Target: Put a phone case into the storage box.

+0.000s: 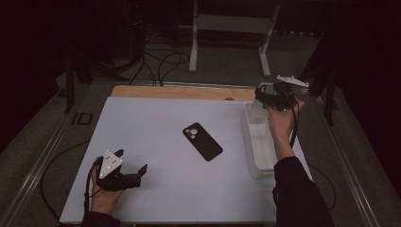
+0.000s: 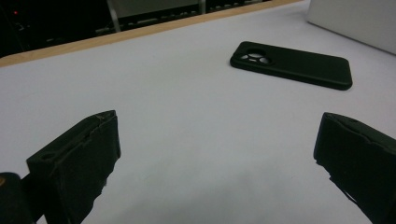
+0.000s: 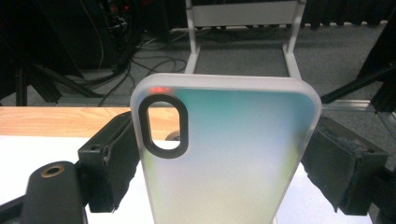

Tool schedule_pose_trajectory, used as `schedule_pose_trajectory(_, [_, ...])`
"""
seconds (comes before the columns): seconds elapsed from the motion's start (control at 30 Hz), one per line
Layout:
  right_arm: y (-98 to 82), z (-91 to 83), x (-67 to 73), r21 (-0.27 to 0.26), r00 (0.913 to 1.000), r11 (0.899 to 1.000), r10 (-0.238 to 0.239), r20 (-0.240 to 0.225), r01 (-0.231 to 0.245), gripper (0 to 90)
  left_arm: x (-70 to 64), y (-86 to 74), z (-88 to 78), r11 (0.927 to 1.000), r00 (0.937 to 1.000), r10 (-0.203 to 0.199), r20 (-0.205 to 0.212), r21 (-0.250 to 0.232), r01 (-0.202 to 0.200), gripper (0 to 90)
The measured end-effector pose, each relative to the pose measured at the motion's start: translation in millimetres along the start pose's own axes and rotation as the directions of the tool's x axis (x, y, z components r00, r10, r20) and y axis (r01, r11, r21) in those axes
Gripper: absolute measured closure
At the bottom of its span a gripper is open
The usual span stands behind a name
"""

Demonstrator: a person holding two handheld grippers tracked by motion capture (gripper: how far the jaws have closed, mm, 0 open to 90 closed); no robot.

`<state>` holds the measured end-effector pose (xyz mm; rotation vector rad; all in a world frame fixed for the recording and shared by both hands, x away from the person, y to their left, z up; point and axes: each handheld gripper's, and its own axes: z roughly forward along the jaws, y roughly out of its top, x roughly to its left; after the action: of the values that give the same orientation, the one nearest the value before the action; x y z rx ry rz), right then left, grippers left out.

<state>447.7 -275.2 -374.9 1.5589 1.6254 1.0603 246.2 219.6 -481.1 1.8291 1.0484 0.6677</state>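
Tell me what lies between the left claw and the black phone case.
Nothing: in the left gripper view, bare white table runs from the open left claw to the black phone case.

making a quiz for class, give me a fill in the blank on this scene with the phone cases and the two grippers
1. The right gripper holds a frosted translucent phone case between its ____.
2. The black phone case lies flat on the ____ table top.
3. The left gripper rests near the table's front edge with its jaws ____.
4. A white tray sits along the table's ____ edge.

Missing words: jaws; white; open; right
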Motion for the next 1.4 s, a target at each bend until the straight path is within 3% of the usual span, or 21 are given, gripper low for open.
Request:
schedule_pose_trajectory(0.63, [-19.3, 37.6, -3.0, 0.079, 0.9988, 0.997, 0.009, 0.048, -0.013, 17.1, 1.7, -0.8, -0.5, 1.0, 1.0, -0.008, 0.004, -0.003, 0.008, 0.9])
schedule_pose_trajectory(0.73, [-22.3, 42.0, -1.6, 0.093, 0.9984, 0.996, -0.008, 0.056, 0.003, 17.1, 1.8, -0.8, -0.5, 1.0, 1.0, -0.009, 0.003, -0.004, 0.009, 0.9])
schedule_pose_trajectory(1.4, [-33.2, 56.2, -0.2, 0.151, 0.9968, 0.988, -0.028, 0.076, 0.016, 17.0, 2.7, -1.0, -1.2, 0.9999, 0.9999, -0.016, 0.0, -0.006, 0.016, 0.9])
